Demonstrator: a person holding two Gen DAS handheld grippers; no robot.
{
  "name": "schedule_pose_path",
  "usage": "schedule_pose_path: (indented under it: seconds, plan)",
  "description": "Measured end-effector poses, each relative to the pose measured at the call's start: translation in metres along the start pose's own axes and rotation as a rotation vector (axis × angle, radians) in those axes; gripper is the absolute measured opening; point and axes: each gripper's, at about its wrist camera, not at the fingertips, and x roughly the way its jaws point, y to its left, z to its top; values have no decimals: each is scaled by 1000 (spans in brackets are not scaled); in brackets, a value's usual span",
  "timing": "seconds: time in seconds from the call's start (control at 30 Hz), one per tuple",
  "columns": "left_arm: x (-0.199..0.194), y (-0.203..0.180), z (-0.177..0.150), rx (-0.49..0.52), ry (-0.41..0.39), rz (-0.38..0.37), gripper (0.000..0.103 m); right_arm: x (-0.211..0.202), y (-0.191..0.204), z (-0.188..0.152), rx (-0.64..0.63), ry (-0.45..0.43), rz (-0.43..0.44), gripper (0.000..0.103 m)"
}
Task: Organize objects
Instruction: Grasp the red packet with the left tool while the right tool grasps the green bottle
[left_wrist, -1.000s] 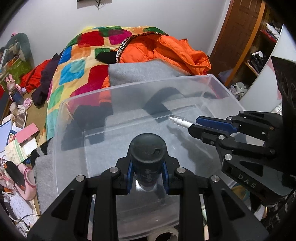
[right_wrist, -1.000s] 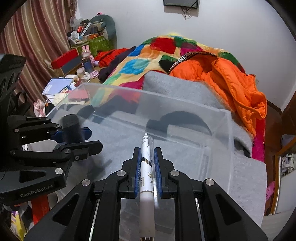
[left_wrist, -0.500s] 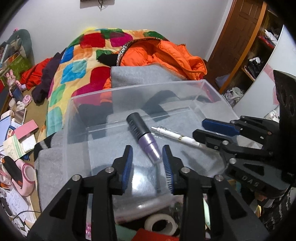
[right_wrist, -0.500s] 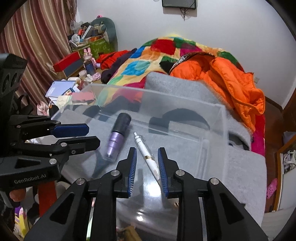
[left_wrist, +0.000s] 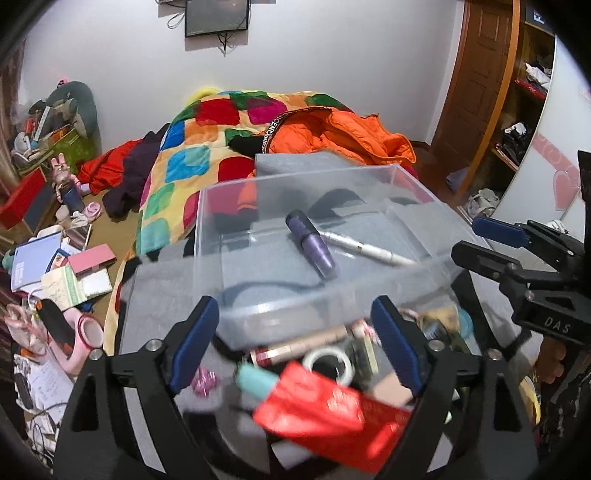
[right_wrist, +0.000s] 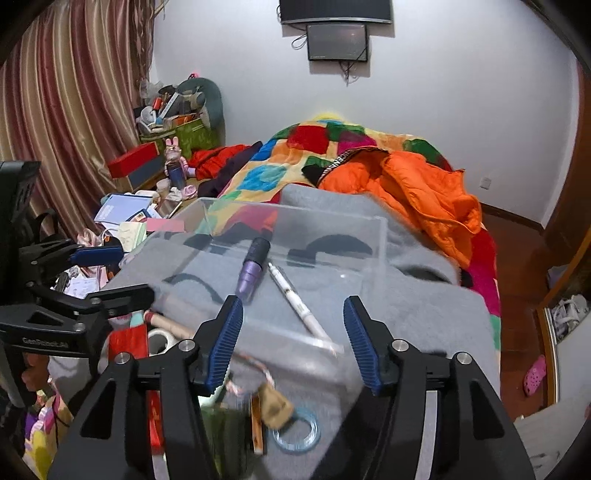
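A clear plastic bin (left_wrist: 207, 221) (right_wrist: 382, 240) sits on a grey blanket on the bed. Inside it lie a purple and black tube (left_wrist: 312, 245) (right_wrist: 253, 271) and a white pen (left_wrist: 369, 251) (right_wrist: 295, 299), side by side. My left gripper (left_wrist: 293, 345) hangs back from the bin's near wall, its jaws opening wide with nothing held between them. My right gripper (right_wrist: 293, 343) is also opening and holds nothing. Each shows in the other's view: the right gripper (left_wrist: 476, 242) at the right edge, the left gripper (right_wrist: 129, 275) at the left edge.
Loose items lie in front of the bin: a red packet (left_wrist: 325, 406), a white tape roll (left_wrist: 327, 365), a beige tube (left_wrist: 303, 345) and a blue tape ring (right_wrist: 295, 430). An orange jacket (right_wrist: 424, 188) and a patchwork quilt (left_wrist: 192, 162) lie behind it. Books and clutter cover the floor at left.
Both grippers let go: the tube and the pen now lie in the bin. Both jaws have spread wide, and both grippers have drawn back and up from the bin.
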Motion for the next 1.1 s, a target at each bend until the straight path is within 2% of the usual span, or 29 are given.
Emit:
schedule_pose_path:
  seconds: [0.17,0.43,0.6,0.7,0.83,0.97,1.1]
  plan:
    - [-9,-19,-31,23,1,28,91,-13,-2,-26,48,8,11,53]
    - [-9,-49,-68,4,18,17,93,-27,7,-62,54,29,26,54]
    - [-10,-62,-91,31,3,88,96,-32,11,-76,73,38,46,62]
    - [-16,-58,-100,26,-7,93,98,-30,14,-82,76,40,46,66]
    - [-26,-48,-111,40,-14,143,98,-26,21,-87,65,50,32,66]
    - [-24,-34,-125,42,32,179,98,-24,27,-93,54,44,2,66]
    - [-28,-23,-127,-19,40,143,98,-27,31,-96,44,31,-13,65]
